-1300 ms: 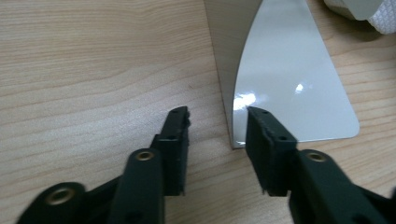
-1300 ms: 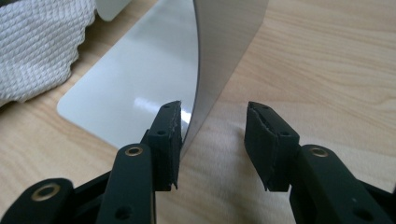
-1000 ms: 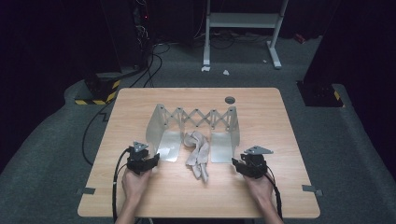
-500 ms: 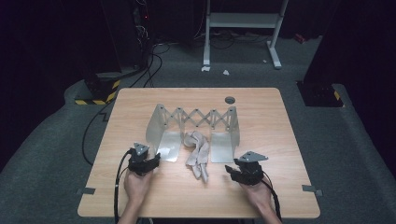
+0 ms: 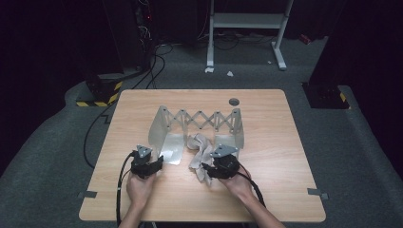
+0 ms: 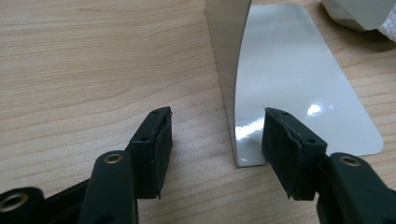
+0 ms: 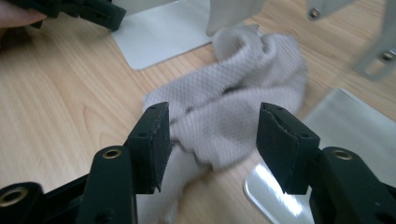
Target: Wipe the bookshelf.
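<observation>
Shifted since the earlier frame: right gripper, carried leftward along the near part of the light wooden desk and now at the crumpled grey knitted cloth; jaws just opened further. Seen in the right gripper view with the black fingers spread wide, the cloth lying on the desk partly between and mostly just beyond the tips, near fold reaching into the gap, no pad pressing on it. Cloth placed at the middle of the desk, nearer the near edge, between the two glossy flat plates of the folding metal rack with scissor-lattice back.

Left gripper held in place toward the near left part of the desk, at the near end of the rack's left plate. In the left gripper view, fingers spread apart, the upright curved wall of that plate standing in the gap, closer to the right-hand finger; that finger sits over the flat glossy base. Contact between pads and metal: cannot tell for certain; visible space on the left-hand side.
</observation>
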Motion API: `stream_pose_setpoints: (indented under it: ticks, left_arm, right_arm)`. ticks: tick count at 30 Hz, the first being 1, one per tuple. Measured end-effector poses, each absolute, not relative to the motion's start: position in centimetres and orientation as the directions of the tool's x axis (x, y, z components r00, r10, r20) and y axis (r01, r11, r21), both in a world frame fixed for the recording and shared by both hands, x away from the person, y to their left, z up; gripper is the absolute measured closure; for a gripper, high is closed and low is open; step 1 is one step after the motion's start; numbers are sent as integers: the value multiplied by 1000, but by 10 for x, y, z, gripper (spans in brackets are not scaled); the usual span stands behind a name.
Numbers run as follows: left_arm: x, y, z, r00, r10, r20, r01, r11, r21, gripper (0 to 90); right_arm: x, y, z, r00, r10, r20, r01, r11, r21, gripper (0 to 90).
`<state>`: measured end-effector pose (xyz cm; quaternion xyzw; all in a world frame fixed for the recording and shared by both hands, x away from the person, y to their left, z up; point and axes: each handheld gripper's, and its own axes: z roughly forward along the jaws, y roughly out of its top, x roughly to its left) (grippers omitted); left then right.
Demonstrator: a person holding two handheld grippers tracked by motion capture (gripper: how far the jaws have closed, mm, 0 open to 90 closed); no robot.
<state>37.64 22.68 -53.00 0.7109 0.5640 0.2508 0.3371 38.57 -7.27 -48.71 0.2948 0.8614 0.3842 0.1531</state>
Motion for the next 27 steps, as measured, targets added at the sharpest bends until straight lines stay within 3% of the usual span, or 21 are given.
stream_pose_setpoints:
  ticks: [4,12,17,18,19,20,22,27]
  left_arm:
    - [376,227,-530,243,970,-25,632,-139,762,461]
    - [377,227,-530,247,969,-21,632,-145,762,463]
    - [378,227,-530,231,973,-11,635,-142,759,467]
    - [378,228,-530,230,973,-12,635,-141,760,468]
    - [378,228,-530,230,973,-12,635,-141,760,470]
    - [378,228,-530,229,973,-12,635,-139,760,470]
    - [378,228,-530,226,974,-13,634,-137,761,481]
    - [378,228,-530,222,975,-18,634,-131,762,497]
  right_arm:
    - [405,-57,-493,-772,632,-64,392,553,736,416]
    - [428,-41,-517,-751,660,0,500,569,653,396]
    - [428,-43,-518,-744,668,-4,494,554,670,522]
    - [425,-45,-516,-749,662,-4,494,563,663,696]
    - [425,-45,-516,-749,662,-4,494,563,663,696]
    - [424,-46,-516,-762,647,-2,484,573,662,769]
    - [419,-52,-513,-792,611,12,473,600,645,815]
    - [403,-67,-512,-787,616,-27,455,610,648,820]
